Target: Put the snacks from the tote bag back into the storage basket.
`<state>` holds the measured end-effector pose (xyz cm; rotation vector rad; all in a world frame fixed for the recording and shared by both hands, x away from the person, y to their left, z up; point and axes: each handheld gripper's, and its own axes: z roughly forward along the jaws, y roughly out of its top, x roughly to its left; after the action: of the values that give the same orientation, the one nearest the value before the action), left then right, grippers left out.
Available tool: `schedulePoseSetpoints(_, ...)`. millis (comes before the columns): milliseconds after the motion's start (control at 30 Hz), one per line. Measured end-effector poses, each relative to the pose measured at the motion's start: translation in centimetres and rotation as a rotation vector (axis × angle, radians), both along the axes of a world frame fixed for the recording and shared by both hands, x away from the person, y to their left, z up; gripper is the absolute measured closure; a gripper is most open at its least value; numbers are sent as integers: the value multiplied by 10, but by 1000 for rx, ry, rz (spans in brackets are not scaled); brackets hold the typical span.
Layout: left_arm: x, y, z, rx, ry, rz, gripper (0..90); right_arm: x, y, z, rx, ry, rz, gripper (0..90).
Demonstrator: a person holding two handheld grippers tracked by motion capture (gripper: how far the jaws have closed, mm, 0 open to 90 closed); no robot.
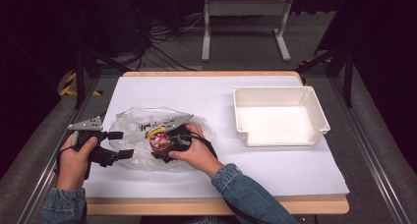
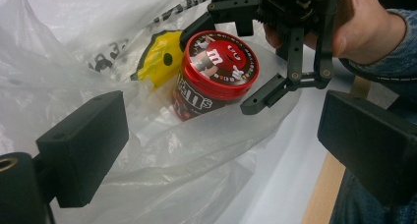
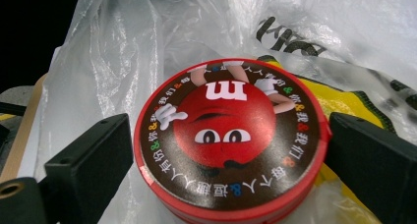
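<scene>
So the round red-lidded candy tub (image 3: 228,140) sits in the crinkly clear plastic bag (image 1: 133,123) at the near left of our tabletop (image 1: 206,94). It looks stiff and smooth, so we'd grip it by the sides under the lid. Right hand-held gripper (image 3: 228,150) straddles it, jaws apart, reaching left into the bag; left hand-held gripper (image 1: 119,144) hovers open just beside the bag

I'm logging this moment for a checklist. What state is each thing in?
Candy tub: lid on, standing in the bag.
Plastic bag: mouth open, crumpled on the table.
Yellow packet: in the bag, behind the tub.
White bin: empty.
Right gripper: open around the tub's lid.
Left gripper: open, holding nothing.
</scene>
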<state>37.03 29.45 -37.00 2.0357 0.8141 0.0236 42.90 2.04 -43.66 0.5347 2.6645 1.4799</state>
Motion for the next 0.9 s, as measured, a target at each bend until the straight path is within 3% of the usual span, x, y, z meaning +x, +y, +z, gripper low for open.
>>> schedulePoseSetpoints(400, 1, 1, -2, 1, 3, 9, 57, 6, 2, -16, 17, 46, -2, 67)
schedulePoseSetpoints(667, 0, 2, 0, 1, -3, 12, 55, 2, -1, -8, 54, -4, 13, 158)
schedulePoseSetpoints(900, 0, 2, -1, 2, -3, 17, 54, 0, -2, -4, 41, -25, 13, 214)
